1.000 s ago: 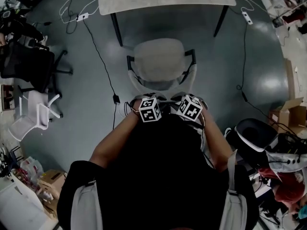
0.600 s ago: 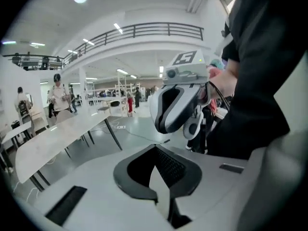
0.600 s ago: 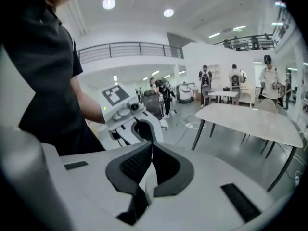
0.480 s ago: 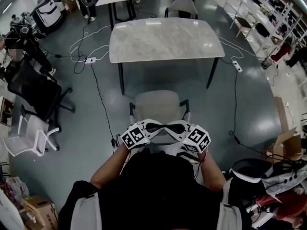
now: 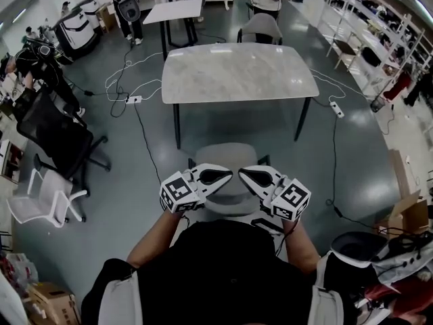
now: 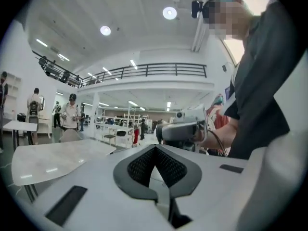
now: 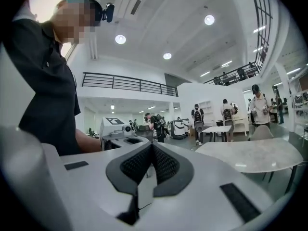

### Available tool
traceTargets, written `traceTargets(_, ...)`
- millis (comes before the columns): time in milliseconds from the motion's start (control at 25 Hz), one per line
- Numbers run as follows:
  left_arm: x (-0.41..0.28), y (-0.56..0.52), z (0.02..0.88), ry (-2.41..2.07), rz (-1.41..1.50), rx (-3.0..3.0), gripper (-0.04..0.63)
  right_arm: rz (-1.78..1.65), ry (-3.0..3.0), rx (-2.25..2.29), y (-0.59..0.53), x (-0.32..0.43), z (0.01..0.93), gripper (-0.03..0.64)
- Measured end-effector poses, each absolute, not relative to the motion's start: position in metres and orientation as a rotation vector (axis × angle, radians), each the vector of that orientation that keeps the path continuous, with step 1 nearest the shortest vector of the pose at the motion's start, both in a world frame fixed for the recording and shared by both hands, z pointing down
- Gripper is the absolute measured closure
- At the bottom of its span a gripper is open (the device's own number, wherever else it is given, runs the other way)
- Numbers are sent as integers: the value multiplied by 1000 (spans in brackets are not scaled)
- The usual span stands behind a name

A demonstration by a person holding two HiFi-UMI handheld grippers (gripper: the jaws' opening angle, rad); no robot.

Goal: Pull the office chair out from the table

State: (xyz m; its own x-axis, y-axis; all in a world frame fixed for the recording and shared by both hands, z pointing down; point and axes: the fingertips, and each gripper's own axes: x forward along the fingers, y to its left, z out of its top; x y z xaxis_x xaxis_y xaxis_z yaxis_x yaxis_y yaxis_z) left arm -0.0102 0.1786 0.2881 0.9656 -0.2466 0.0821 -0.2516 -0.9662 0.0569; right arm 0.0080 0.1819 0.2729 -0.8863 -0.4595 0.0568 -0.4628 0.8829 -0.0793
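Grey office chair (image 5: 232,156) is recorded clear of the marble tabletop (image 5: 237,73), directly below both grippers. Jaws of left gripper (image 5: 226,177) and right gripper (image 5: 242,175) are pressed together, empty, equally near it.

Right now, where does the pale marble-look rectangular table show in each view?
Head view: pale marble-look table, top centre.
Left gripper view: table at lower left.
Right gripper view: table at lower right.
Shared landmark: small white table beyond it, in all three.

Overhead plus level views; shared table (image 5: 240,72)
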Motion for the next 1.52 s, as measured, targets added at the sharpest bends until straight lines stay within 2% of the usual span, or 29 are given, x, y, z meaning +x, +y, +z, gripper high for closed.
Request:
traceTargets(120,-16,176,263,-378,9,3018,583,121,-2982,747,177,7,280,598)
traceTargets(520,-26,170,287,-321,14,2944,583,257,-3039,800,166,8,290,598)
traceTargets(880,-17,171,287,-192,-8,2959,583,226,-3022,790,170,5,299,598)
traceTargets(1520,-21,169,321,-231,106,2925,583,242,-3003,793,169,-4,316,598)
